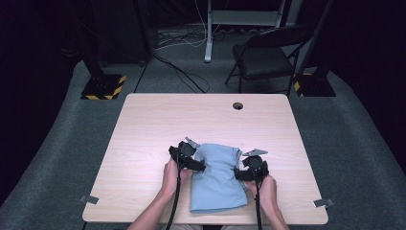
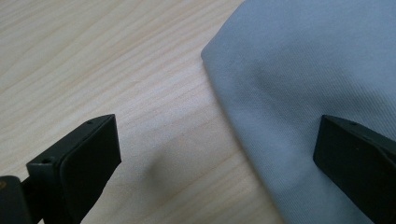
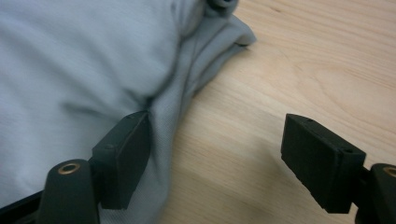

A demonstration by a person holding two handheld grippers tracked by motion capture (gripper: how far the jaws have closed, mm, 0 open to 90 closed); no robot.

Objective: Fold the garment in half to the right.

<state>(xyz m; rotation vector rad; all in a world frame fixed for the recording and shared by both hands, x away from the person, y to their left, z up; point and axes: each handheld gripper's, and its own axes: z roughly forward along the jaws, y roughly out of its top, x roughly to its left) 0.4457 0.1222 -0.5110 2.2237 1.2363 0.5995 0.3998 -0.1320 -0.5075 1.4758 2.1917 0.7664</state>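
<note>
One camera looks down from high up. Two sit very close, each seeing an edge of the blue cloth [image 1: 215, 175] on the table [image 1: 143, 129].

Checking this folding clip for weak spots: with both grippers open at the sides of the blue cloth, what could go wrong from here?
1. The right gripper has one jaw over the folded blue cloth and one over bare wood; closing here may catch only the top layer and pull the fold apart.
2. The left gripper straddles the cloth's edge the same way, so it could pinch too little fabric and slip.
3. The cloth's near end lies close to the table edge; a tug toward the person might drag it off.
</note>
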